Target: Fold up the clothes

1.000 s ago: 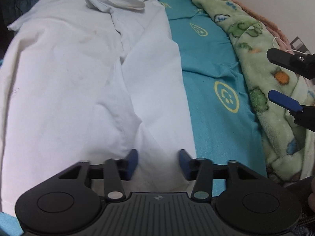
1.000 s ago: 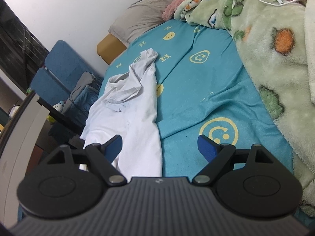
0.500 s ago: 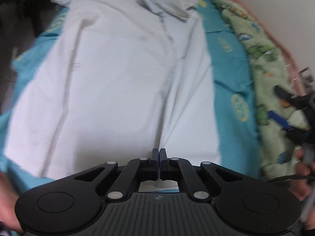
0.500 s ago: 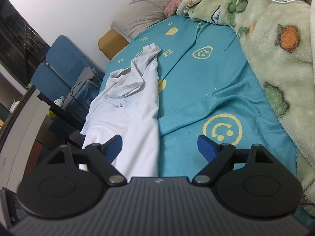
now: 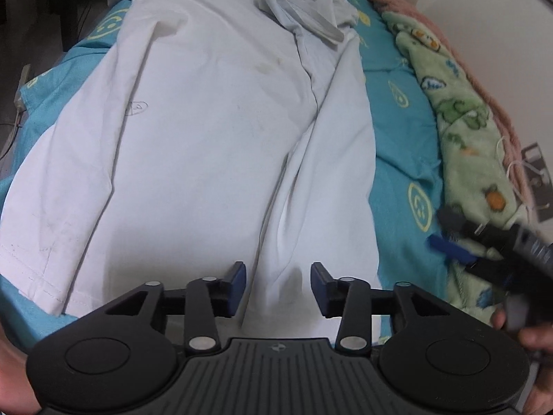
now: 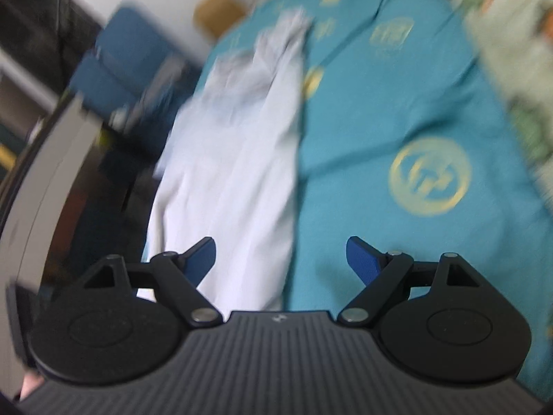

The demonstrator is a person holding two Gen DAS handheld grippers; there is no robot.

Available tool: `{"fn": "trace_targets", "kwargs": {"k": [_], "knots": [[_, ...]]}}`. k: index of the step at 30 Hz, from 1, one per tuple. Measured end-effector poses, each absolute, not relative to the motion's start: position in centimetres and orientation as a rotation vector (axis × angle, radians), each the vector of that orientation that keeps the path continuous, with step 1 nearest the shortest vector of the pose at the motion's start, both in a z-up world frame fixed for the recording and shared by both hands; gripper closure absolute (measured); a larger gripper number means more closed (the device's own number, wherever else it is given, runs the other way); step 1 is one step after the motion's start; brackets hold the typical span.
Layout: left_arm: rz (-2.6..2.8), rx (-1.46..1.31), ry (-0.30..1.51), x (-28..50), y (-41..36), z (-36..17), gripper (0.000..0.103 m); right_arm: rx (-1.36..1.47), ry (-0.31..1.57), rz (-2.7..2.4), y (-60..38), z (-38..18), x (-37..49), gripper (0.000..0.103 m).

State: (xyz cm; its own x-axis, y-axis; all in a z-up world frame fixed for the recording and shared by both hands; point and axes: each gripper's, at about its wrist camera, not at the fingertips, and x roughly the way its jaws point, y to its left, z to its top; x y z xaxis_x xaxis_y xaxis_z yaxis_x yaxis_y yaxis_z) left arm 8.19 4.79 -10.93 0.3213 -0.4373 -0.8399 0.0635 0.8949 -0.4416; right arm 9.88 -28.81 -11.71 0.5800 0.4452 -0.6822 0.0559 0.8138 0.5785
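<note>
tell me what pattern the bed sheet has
Teal bed sheet with yellow smiley faces, clearest in the left wrist view.

right wrist view motion-blurred throughout; white shirt (image 5: 207,131) hem behind left tongs (image 5: 278,285)

Left black two-finger tongs with blue pads (image 5: 278,285) point steeply down, jaws partly apart after just opening, nothing pinched between them. Right black tongs with blue pads (image 6: 281,259) have jaws spread wide, just closing slightly, empty. A hand (image 5: 534,337) grips the right tongs' handle.
</note>
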Motion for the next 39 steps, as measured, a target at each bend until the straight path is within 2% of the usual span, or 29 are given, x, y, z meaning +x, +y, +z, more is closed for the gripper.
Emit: {"fn": "trace_targets", "kwargs": {"k": [5,7,10,12,13,24,29,34,35,36,37,38,39], "knots": [[-0.343,-0.416,1.092,7.5,6.0,-9.6,0.05,0.49,1.139,0.364,-24.9,-13.5,10.7,0.033],[-0.336,-0.416,1.06,7.5,6.2,-9.2,0.047,0.463,1.196,0.369,-23.7,-14.1,10.8,0.043],[-0.326,-0.423,1.065,7.7,6.1,-9.4,0.047,0.362,1.269,0.368,-21.7,-14.7,10.7,0.065],[-0.32,-0.425,1.071,7.8,6.2,-9.5,0.047,0.277,1.301,0.359,-20.5,-14.8,10.4,0.091],[-0.32,-0.427,1.07,7.8,6.3,-9.6,0.047,0.231,1.31,0.351,-20.0,-14.8,10.3,0.095],[-0.354,-0.415,1.04,7.7,6.6,-9.3,0.047,0.082,1.315,0.223,-20.9,-12.1,7.8,0.098],[-0.355,-0.371,1.039,7.2,6.3,-8.9,0.046,0.105,1.29,0.175,-21.3,-11.2,7.4,0.095],[-0.337,-0.278,1.024,7.5,5.1,-8.3,0.04,0.184,1.183,0.161,-22.8,-8.5,7.5,0.09],[-0.337,-0.255,1.016,7.7,4.8,-8.2,0.04,0.194,1.154,0.163,-23.0,-8.1,7.7,0.067],[-0.338,-0.231,1.007,8.1,4.5,-8.0,0.04,0.204,1.125,0.164,-23.2,-7.6,8.0,0.034],[-0.339,-0.193,0.989,8.4,4.1,-7.7,0.039,0.211,1.073,0.16,-23.4,-7.2,8.5,0.021],[-0.337,-0.139,0.963,8.9,3.5,-7.3,0.037,0.217,1.025,0.15,-23.5,-7.0,9.2,0.015],[-0.334,-0.082,0.935,9.3,2.9,-6.9,0.033,0.222,0.977,0.141,-23.6,-6.8,9.9,0.016]]}}
